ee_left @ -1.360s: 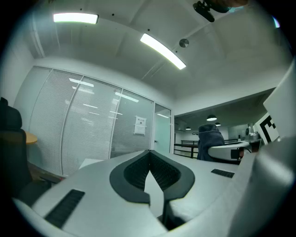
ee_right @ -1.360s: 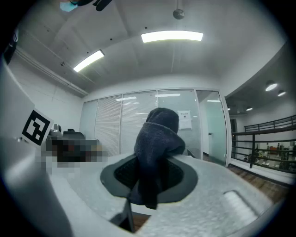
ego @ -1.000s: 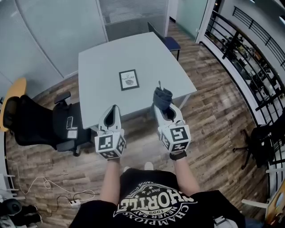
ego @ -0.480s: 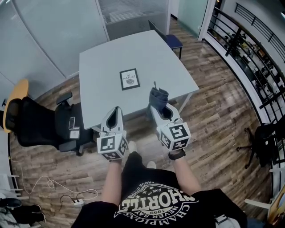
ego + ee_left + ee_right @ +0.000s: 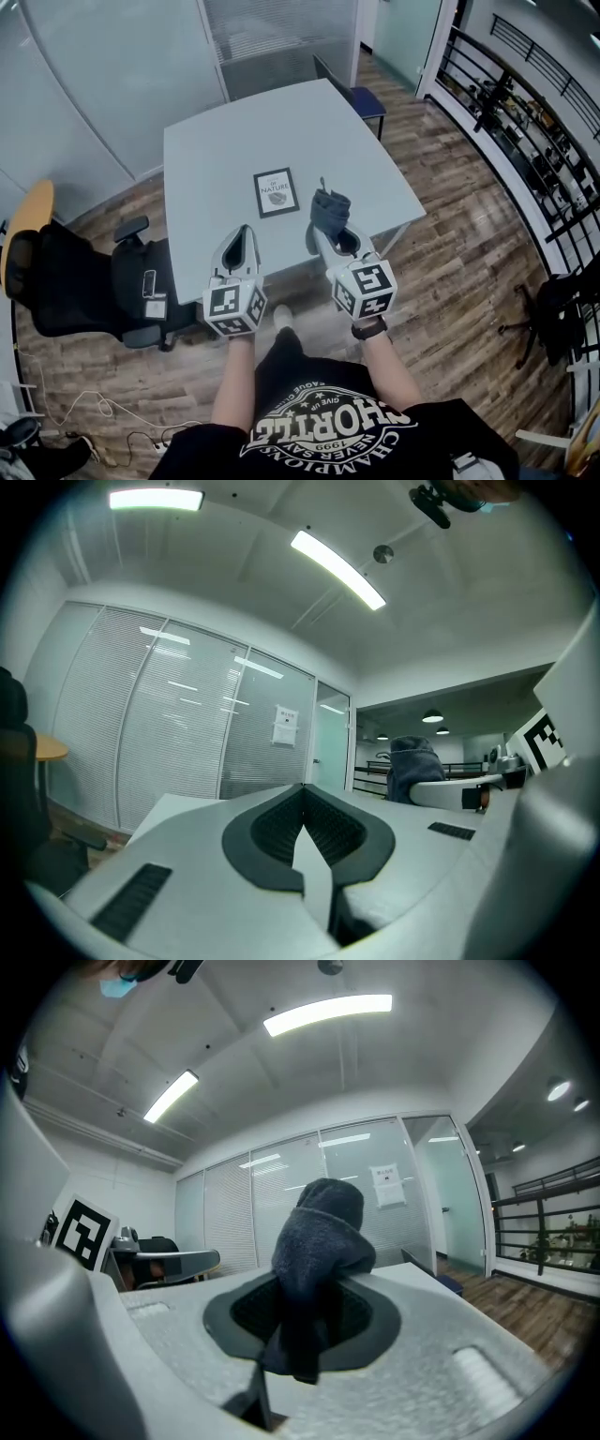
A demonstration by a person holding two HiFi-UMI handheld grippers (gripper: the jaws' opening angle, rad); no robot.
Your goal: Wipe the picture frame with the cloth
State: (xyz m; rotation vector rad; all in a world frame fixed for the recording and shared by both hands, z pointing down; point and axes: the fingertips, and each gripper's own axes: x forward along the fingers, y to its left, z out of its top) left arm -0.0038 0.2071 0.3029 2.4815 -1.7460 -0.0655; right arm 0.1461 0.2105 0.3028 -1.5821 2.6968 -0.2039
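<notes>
Setting: glass-walled office, wood floor, 1 pale grey table [image 5: 216, 159] ahead of the person, who stands short of its near edge. Far left: black office chair [image 5: 75, 281] beside the table. Left gripper [image 5: 242, 230]: held in the air before the near edge, jaws closed on each other with nothing between them; idle. Picture frame [image 5: 277, 192]: lies flat on the table toward the near side, with a dark border round a white sheet bearing a small dark motif and a line of print. It sits just beyond and between the 2 grippers, touched by neither. Right gripper [image 5: 324, 228]: jaws clamped on the cloth [image 5: 330, 206], a dark grey-blue towelling piece bunched above the jaw tips with a tail hanging below them. The cloth is just right of the frame and clear of it. Far right: black railing [image 5: 525, 103]. Judgement: step in hand is the approach; wiping not begun. The next move calls for carrying the right gripper forward and left, lowering it until the bunch presses on the frame's face, then stroking across. The frame looks loose and light and may slide; the left gripper could steady an edge.
</notes>
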